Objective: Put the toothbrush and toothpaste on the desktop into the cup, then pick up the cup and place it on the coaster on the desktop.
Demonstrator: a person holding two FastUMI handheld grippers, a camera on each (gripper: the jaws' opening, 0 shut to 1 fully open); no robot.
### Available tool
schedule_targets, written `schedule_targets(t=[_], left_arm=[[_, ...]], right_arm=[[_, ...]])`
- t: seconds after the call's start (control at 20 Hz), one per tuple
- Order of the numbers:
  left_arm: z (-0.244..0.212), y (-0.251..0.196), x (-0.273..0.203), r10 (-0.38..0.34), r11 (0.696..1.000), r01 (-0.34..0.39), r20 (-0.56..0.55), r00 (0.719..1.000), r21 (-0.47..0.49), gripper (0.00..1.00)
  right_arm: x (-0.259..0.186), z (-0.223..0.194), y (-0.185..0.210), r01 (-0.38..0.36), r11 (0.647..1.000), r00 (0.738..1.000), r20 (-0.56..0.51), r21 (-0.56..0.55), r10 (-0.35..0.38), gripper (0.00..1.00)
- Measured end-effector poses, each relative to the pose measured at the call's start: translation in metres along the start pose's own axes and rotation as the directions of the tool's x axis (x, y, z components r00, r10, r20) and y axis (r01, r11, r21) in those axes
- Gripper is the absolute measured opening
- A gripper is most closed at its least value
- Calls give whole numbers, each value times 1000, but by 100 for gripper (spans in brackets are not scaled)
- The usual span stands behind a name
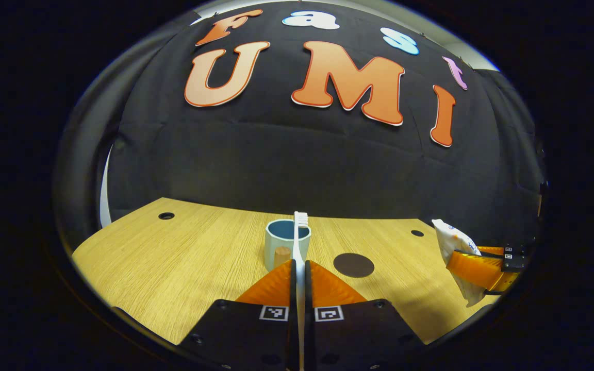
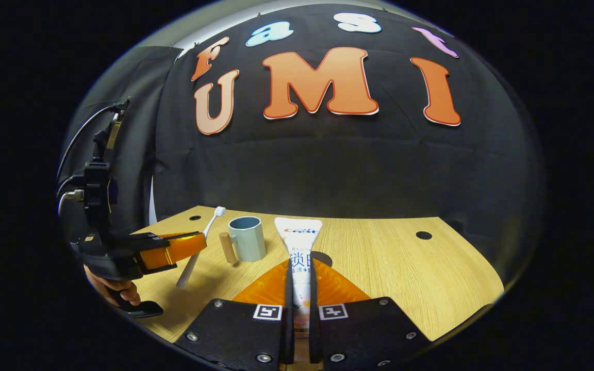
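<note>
The toothbrush (image 1: 299,242) stands clamped between the narrowed jaws of the left gripper (image 1: 299,273), handle pinched low and bristle head up, lifted clear of the table (image 1: 173,268). In the left gripper view its shaft lines up directly in front of the cup (image 1: 286,247), which sits upright toward the table's far edge, near the middle, with its wooden handle turned to the near side. The toothpaste (image 2: 299,252) is held the same way by the right gripper (image 2: 299,281), jaws closed on the tube's lower body, flat crimped end uppermost. The coaster (image 1: 353,265), a dark disc, lies on the table just right of the cup and apart from it.

Both items look ready for the drop into the cup. To do this well, each should probably go in singly: carry the toothbrush over the rim, tip its free end down into the opening, lower until it bears on the inside, then release. The cup appears light, so any sideways push against the rim could slide or tip it.
</note>
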State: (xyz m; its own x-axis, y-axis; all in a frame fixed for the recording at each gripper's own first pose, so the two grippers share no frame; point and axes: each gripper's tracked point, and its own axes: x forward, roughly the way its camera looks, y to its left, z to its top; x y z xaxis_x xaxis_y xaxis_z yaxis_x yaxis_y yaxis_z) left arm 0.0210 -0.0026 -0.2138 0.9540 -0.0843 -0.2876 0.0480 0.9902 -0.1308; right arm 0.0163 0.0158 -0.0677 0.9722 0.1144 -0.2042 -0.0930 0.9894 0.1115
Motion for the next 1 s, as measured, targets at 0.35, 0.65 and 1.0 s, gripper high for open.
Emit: schedule_targets(t=[0.35, 0.65, 1.0], left_arm=[[49, 20, 35, 44, 998, -48, 100, 994, 42, 4], [71, 26, 72, 26, 1000, -26, 157, 987, -5, 4], [114, 19, 105, -16, 1000, 21, 277, 961, -14, 4]], right_arm=[[-6, 22, -11, 8, 1000, 997, 80, 9, -8, 12], [-7, 26, -23, 19, 1000, 996, 85, 7, -19, 12], [-6, 34, -36, 45, 999, 993, 105, 5, -45, 11]])
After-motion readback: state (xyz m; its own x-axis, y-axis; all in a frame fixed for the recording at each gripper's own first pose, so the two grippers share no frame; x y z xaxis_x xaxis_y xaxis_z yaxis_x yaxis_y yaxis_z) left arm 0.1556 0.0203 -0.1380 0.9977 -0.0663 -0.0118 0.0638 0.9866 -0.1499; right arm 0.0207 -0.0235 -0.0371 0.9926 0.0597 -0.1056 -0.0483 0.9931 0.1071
